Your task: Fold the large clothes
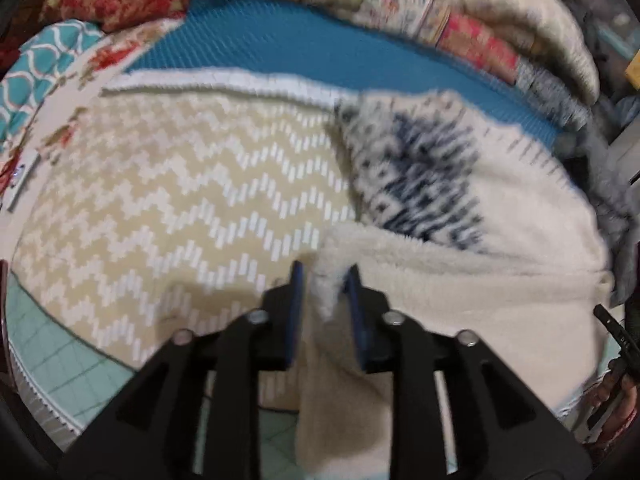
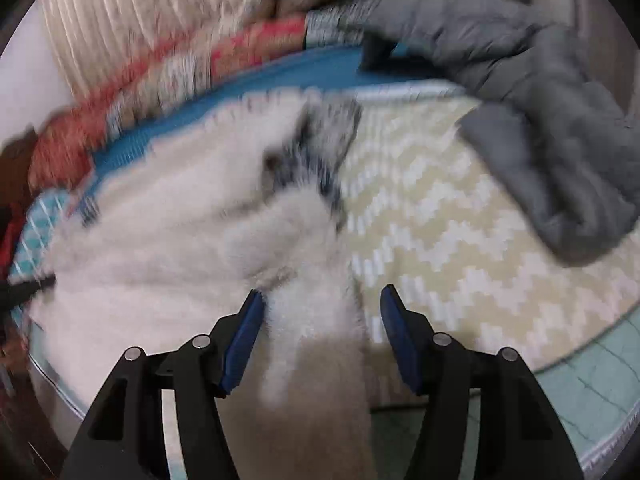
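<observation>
A cream fleece garment (image 1: pixel 460 280) with a navy-patterned knit panel (image 1: pixel 424 176) lies crumpled on a beige zigzag mat (image 1: pixel 180 200). My left gripper (image 1: pixel 324 276) points down at its near edge. A tuft of fleece stands between the blue pads (image 1: pixel 297 304) with slim gaps either side, so the jaws stand narrowly open. In the right wrist view the same garment (image 2: pixel 168 224) spreads to the left. A strip of its fleece (image 2: pixel 316 320) runs between the wide-open jaws of my right gripper (image 2: pixel 322 300), brushing the left pad (image 2: pixel 244 340) only.
A grey puffer jacket (image 2: pixel 540 128) lies heaped at the back right on the zigzag mat (image 2: pixel 460 240). A blue ribbed mat (image 1: pixel 320 48) and stacked quilts (image 1: pixel 480 40) line the far side. A teal grid mat (image 1: pixel 72 364) shows at the near edge.
</observation>
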`<state>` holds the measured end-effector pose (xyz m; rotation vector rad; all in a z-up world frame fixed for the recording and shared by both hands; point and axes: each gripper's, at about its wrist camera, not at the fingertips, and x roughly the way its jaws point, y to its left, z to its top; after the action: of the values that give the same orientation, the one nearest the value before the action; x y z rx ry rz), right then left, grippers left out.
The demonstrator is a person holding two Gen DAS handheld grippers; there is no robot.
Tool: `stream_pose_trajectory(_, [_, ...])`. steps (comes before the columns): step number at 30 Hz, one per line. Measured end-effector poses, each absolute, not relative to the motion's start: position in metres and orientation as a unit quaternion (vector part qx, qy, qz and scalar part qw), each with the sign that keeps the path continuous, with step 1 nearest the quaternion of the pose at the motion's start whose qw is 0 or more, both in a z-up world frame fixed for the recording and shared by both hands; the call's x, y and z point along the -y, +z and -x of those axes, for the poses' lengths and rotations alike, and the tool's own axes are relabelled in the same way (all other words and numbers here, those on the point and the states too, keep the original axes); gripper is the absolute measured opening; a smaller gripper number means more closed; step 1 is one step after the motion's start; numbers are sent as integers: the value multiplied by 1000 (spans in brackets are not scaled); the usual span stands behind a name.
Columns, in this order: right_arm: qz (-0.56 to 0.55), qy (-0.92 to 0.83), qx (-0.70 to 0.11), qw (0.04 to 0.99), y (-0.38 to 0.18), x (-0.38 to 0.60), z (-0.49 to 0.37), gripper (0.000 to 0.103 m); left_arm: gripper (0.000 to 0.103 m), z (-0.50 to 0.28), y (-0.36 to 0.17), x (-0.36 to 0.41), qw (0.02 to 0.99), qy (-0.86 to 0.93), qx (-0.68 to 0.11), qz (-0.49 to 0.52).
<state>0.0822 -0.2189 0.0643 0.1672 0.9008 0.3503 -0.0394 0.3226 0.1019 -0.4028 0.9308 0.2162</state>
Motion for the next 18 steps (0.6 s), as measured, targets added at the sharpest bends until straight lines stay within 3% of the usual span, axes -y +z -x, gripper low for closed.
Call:
stream_pose_trajectory(6, [-86,258,-403,874,101,192,-76,64,30,68,148,-312,897,78,-362,243])
stream_pose_trajectory(11, [-69,251,-511,819,36,164,-108,64,30,22,93,-264,877,48,-435,199])
stream_pose_trajectory(12, [-75,258,-498,824,40,166,-106,64,30,12,74,-261,863,58,-464,191])
stream_pose_trajectory(13, [-74,267,-497,822,52,166,-106,64,30,8,57,-262,847,64,-488,200])
stream_pose_trajectory(18, [-54,329,-435,837,137,157,-128,64,30,32,91,-271,886,59,-395,237])
